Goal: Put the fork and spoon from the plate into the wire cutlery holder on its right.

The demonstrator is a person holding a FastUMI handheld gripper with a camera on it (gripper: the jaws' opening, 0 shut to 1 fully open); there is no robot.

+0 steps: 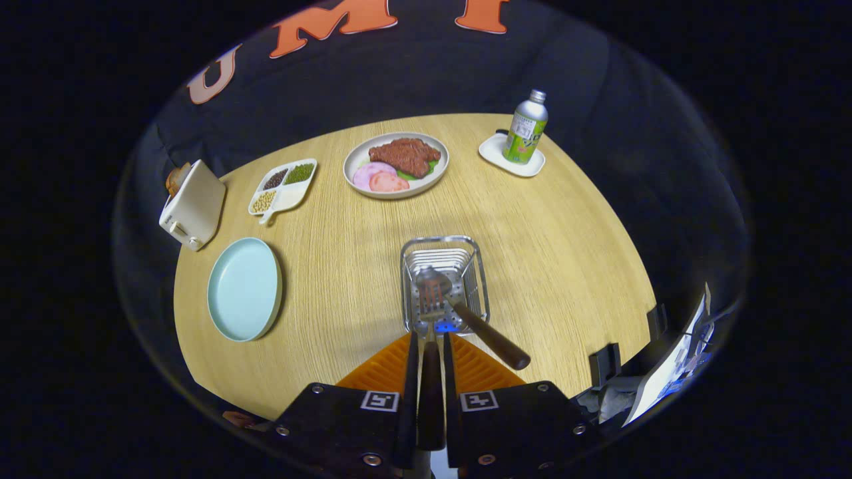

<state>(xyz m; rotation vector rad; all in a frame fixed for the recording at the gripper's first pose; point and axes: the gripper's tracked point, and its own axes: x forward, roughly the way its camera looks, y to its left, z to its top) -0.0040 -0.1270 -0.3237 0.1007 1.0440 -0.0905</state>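
- Gripper (430,346) clamps a dark wooden-handled utensil, likely the spoon (430,379), its bowl over the holder (444,283).
- Fork (459,309), dark handle, leans inside the chrome wire holder.
- Pale blue plate (243,290) sits left.

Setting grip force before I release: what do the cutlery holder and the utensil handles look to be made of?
The cutlery holder looks like bright metal wire, shiny with open gaps. The utensil already leaning in it has a dark brown handle, likely wood or wood-look plastic, and a metal head. The handle on which the gripper is shut looks the same dark brown with a smooth, slightly glossy finish.
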